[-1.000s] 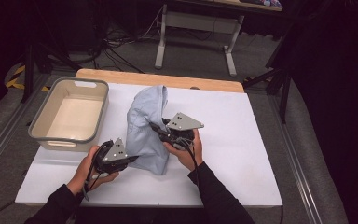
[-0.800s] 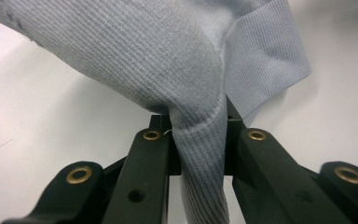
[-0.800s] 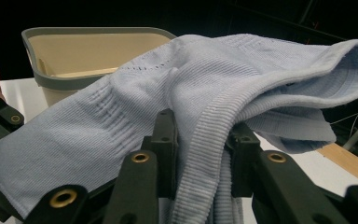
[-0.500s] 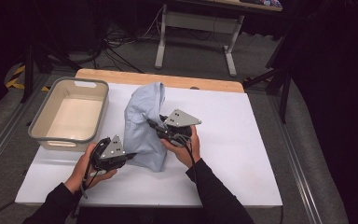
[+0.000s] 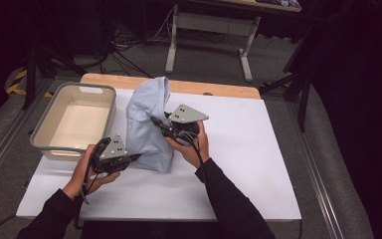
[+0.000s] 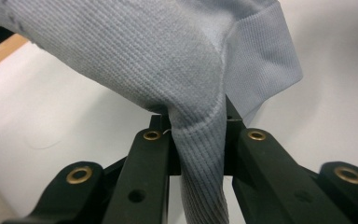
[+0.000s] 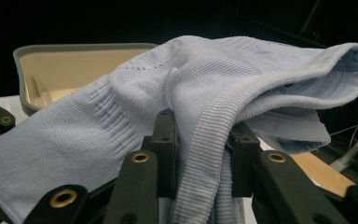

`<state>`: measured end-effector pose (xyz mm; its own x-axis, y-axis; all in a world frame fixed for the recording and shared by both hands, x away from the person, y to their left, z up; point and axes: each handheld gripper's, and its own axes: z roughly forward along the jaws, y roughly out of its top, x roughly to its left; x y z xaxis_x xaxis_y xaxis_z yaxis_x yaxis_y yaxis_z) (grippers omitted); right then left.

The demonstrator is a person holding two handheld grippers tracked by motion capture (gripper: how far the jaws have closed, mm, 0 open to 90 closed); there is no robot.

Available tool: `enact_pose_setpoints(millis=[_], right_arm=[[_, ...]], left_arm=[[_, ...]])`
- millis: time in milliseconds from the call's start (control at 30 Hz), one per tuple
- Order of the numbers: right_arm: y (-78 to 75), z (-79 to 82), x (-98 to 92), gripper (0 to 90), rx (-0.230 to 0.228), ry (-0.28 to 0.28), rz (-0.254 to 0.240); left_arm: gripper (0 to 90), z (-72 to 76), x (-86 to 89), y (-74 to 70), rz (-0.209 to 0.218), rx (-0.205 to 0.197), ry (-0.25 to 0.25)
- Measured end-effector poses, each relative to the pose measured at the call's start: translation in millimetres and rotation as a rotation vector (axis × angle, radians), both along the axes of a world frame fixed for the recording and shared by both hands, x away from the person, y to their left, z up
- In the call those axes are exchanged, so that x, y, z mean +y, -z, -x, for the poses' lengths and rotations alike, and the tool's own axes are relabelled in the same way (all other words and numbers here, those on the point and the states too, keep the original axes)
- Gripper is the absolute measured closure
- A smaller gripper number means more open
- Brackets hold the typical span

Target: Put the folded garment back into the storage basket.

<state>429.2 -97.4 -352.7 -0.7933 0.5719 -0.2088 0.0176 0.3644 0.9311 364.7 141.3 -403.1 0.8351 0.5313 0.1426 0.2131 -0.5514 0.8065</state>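
**Light blue knit garment gripped at two points above the white table**

No brand, label or legible writing is found on the garment, the tub or the grippers.

Counts: one light blue knit garment (image 5: 146, 127), one beige plastic tub (image 5: 42, 144), two hand-held grippers, one white table top (image 5: 258, 164) with a wooden edge (image 5: 219, 88) at the far side.

The garment is seen in the high view near the middle of the table, just right of the tub, bunched and raised into an upright fold; its lower part reaches the white surface. What kind of garment it is cannot be made out, since it is folded on itself; ribbed hems are noted in both gripper views.

The left gripper (image 5: 129, 158) is held at the near left of the garment. In the left gripper view (image 6: 198, 140) a ribbed strip of fabric is clamped between the two black jaws, which stand narrow with the pads pressed on the cloth. The pads themselves are covered by fabric.

The right gripper (image 5: 159, 123) is held at the right side of the garment, farther from the person. In the right gripper view (image 7: 203, 154) a ribbed hem and a bunch of folded fabric are pinched between the jaws. The jaw tips are partly hidden by cloth.

The tub is seen behind the garment in the right gripper view (image 7: 74, 60), its right part hidden by the fabric. The person's forearms are cut off at the bottom of the high view.
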Motion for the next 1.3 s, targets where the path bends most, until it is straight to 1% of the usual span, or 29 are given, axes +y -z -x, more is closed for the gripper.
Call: enact_pose_setpoints(millis=[167,233,400,600,733,800,900,1033,1100,1200,1300], right_arm=[[-9.7,-6.6,10.5,69.8,-0.003,-0.011,-0.017],[-12.5,-9.7,14.4,69.9,0.003,-0.014,-0.026],[-16.9,-19.2,23.8,69.8,0.018,-0.016,-0.038],[-21.3,-29.6,38.3,70.1,0.014,-0.019,-0.038],[-21.4,-36.2,47.8,70.0,0.011,-0.021,-0.039],[-21.1,-37.8,51.2,70.1,0.011,-0.025,-0.045],[-20.1,-40.3,56.1,70.1,0.008,-0.026,-0.063],[-22.0,-44.8,59.9,70.1,0.023,-0.029,-0.083],[-23.6,-45.5,63.9,70.1,0.017,-0.031,-0.081],[-25.1,-46.6,70.0,70.2,0.010,-0.034,-0.078],[-25.9,-50.1,75.3,70.1,0.023,-0.038,-0.095]], left_arm=[[79.3,-1.3,9.4,-12.3,-0.005,-0.009,-0.020],[79.3,-2.8,13.3,-17.1,-0.014,-0.019,-0.026],[79.3,-8.0,22.9,-25.7,-0.010,-0.014,-0.042],[79.4,-15.4,33.3,-30.9,-0.002,0.000,-0.069],[79.4,-17.4,40.4,-34.0,-0.021,-0.005,-0.094],[79.3,-16.6,42.4,-34.3,-0.046,-0.030,-0.100],[79.2,-18.9,47.8,-34.5,-0.034,-0.023,-0.118],[79.2,-21.4,55.6,-36.5,-0.011,-0.017,-0.139],[79.3,-21.9,59.6,-37.6,0.005,-0.006,-0.148],[79.2,-23.5,65.3,-39.6,0.004,0.003,-0.165],[79.3,-24.1,70.6,-44.2,-0.005,0.006,-0.181]])
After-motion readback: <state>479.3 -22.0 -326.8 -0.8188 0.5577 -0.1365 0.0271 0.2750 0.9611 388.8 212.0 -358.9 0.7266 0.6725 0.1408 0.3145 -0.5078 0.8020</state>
